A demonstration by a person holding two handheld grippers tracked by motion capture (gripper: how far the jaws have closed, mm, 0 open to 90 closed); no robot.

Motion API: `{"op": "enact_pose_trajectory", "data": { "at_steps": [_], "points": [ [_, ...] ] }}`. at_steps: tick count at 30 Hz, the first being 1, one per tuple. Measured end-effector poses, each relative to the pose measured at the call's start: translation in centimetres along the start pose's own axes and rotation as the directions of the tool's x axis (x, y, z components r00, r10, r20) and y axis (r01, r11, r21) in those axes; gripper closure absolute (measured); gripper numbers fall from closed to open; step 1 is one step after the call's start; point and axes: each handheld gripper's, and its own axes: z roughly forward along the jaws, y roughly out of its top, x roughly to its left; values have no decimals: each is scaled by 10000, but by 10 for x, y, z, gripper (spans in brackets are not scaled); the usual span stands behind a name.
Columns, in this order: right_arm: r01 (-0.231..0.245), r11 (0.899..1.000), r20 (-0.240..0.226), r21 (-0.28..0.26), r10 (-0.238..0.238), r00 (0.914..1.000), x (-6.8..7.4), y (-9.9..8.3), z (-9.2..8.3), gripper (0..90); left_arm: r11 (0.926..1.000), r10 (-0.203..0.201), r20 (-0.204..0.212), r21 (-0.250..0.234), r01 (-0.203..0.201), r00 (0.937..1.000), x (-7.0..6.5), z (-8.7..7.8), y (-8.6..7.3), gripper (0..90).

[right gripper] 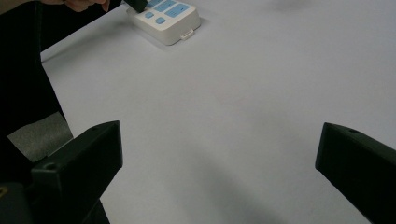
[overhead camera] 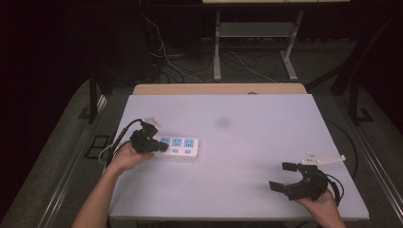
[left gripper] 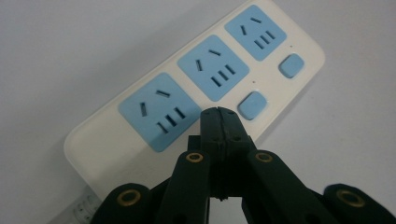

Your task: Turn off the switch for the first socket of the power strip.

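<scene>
Strip (overhead camera: 179,147), a white power strip with three blue sockets and blue buttons, lies flat on the left part of the table (overhead camera: 247,142), well apart from the right gripper (overhead camera: 280,176). Nearest the person, that gripper rests at the table's near right corner with its jaws spread wide and nothing between them. Farther off, the left gripper (left gripper: 218,113) has its jaws pressed together, tips down on the strip's near end, just beside a button (left gripper: 252,104).
</scene>
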Motion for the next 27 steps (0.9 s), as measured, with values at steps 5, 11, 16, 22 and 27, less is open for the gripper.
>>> {"op": "enact_pose_trajectory", "data": {
  "at_steps": [5,11,16,22,27],
  "points": [
    [-21,10000,4,-3,21,10000,0,0,0,4,10000,42,-120,82,-41,9999,-2,0,1,896],
    [-13,10000,-9,-3,13,10000,0,0,-1,4,9998,-211,82,37,211,9997,1,0,0,897],
    [33,10000,-2,-26,-33,10000,1,-1,-2,4,9984,-433,194,-344,440,9989,6,1,-6,900],
    [42,10000,-10,-1,-42,10000,1,-1,-2,4,9961,-688,380,-523,708,9969,8,1,-8,900],
    [23,10000,16,20,-23,10000,0,-1,-1,4,9970,-592,138,-493,598,9982,5,1,-7,899]
  ]
}}
